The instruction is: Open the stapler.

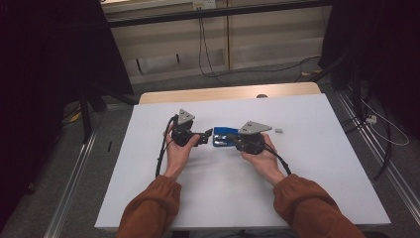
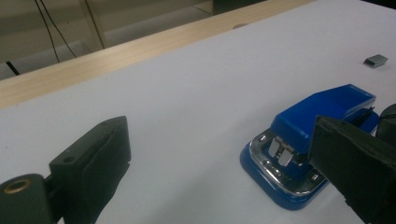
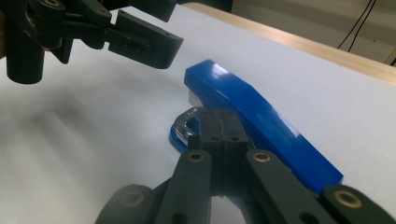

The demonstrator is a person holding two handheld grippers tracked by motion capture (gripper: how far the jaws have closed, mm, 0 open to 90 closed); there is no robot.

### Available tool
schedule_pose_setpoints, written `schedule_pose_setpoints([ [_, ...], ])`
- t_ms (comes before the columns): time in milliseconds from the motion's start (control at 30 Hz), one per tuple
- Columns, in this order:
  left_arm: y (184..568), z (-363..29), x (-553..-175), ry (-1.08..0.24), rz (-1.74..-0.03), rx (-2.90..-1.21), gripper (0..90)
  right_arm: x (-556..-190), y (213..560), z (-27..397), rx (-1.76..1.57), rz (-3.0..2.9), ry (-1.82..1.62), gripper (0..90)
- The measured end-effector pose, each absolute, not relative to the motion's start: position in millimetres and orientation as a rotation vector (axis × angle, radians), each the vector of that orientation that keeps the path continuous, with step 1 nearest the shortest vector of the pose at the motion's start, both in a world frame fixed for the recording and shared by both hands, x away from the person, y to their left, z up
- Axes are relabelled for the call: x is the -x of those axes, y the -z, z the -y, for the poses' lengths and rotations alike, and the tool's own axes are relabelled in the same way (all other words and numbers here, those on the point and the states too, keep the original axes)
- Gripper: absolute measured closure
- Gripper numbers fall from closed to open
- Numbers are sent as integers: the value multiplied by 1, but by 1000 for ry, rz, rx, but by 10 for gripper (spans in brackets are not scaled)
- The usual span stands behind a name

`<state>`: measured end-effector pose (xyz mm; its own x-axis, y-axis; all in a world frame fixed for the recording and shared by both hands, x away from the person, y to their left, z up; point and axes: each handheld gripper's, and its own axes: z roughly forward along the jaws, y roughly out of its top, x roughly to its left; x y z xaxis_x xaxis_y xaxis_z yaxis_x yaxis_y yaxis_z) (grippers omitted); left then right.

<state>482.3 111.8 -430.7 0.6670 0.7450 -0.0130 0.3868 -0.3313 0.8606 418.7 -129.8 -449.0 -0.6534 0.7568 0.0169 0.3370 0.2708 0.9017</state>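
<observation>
Left gripper view exposes the chrome staple channel inside one glossy blue plastic stapler (image 2: 310, 149); high view places it mid-desk, on the white matte desk (image 1: 307, 188). One small grey staple block (image 1: 278, 131) at its 3 o'clock. Left claw (image 2: 224, 163) released beside it; right claw (image 3: 223, 135) clenched, pads together, nothing between.

You've got a small grey staple strip (image 1: 278, 130) lying on the white table top (image 1: 307, 168) out around 2 o'clock, well apart from the middle. At 12 o'clock a light wooden edge (image 1: 223, 92) runs along the far side, with a little dark round thing (image 1: 262, 95) on it. Beyond that, black cables (image 1: 205, 54) hang down to the grey floor (image 1: 59, 173).
</observation>
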Motion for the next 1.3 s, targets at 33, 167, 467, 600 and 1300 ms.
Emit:
schedule_pose_setpoints([
  [33,432,-113,-483,-475,-885,-1957,61,-420,450,129,-990,-2133,-1342,900],
  [167,433,-115,-484,-482,-887,-1964,73,-424,452,128,-991,-2155,-1318,900],
  [467,437,-112,-484,-440,-875,-2005,318,-428,455,126,-987,-2198,-1271,900],
  [600,436,-114,-483,-406,-872,-2015,513,-429,457,125,-981,-2218,-1257,900],
  [1300,443,-94,-475,-371,-779,-2102,900,-437,461,120,-1015,-2300,-1165,900],
])
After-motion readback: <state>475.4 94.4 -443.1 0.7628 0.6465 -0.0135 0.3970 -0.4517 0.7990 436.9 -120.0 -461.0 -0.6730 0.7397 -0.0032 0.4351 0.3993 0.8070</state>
